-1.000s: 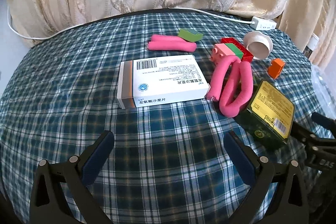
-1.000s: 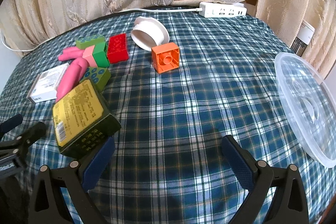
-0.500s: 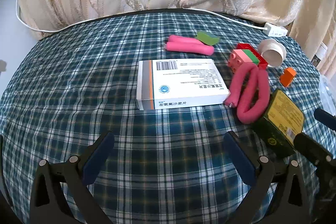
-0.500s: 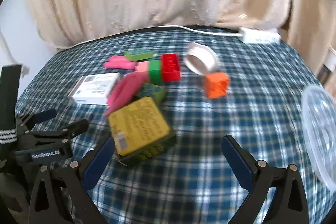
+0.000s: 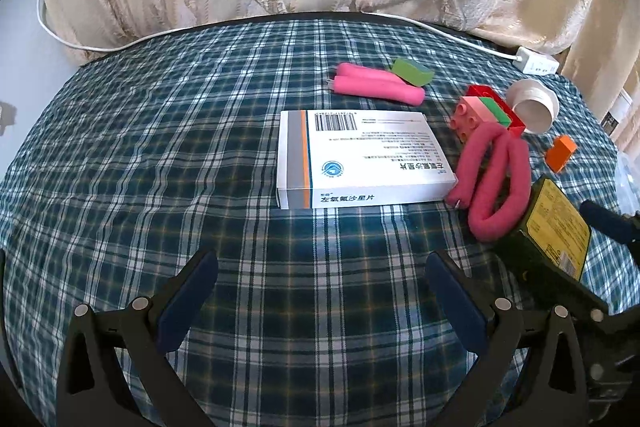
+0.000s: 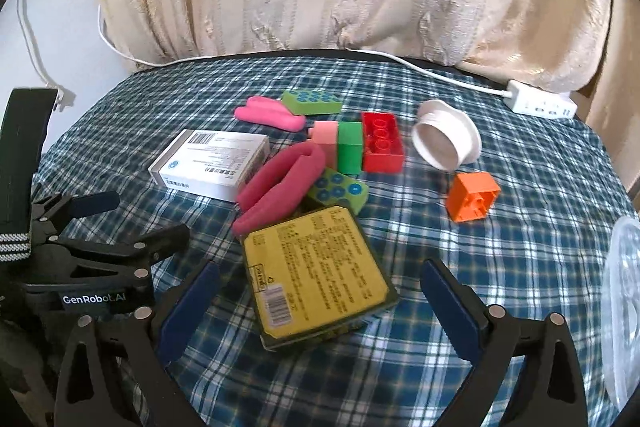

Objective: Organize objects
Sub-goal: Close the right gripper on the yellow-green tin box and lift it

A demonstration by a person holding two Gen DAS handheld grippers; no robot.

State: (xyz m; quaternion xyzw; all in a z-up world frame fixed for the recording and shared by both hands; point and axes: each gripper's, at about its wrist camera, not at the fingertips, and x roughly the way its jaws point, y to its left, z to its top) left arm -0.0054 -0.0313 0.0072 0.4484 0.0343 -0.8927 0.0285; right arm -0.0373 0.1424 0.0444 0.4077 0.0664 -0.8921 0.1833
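On the blue plaid tablecloth (image 5: 160,155) lie a white medicine box (image 5: 360,157) (image 6: 210,163), a bent pink foam roller (image 5: 492,183) (image 6: 280,187), a second pink roller (image 5: 378,89) (image 6: 268,115), and a green box with a yellow label (image 6: 316,275) (image 5: 552,239). Red (image 6: 382,143), green (image 6: 350,147) and pink (image 6: 324,135) blocks sit together. An orange block (image 6: 472,197) lies apart. My left gripper (image 5: 320,291) is open and empty, short of the white box. My right gripper (image 6: 320,303) is open, with the yellow-labelled box between its fingers.
A white ring-shaped lid (image 6: 446,141) lies behind the orange block. A clear plastic lid (image 6: 624,311) is at the right edge. A white power strip (image 6: 540,103) and cable lie at the table's far edge, by the cream curtain. Two green dotted blocks (image 6: 312,103) (image 6: 340,189) lie among the toys.
Both grippers have swung left across the table. The right gripper has closed in on the yellow-labelled box, which now sits between its open fingers. The objects have not moved.
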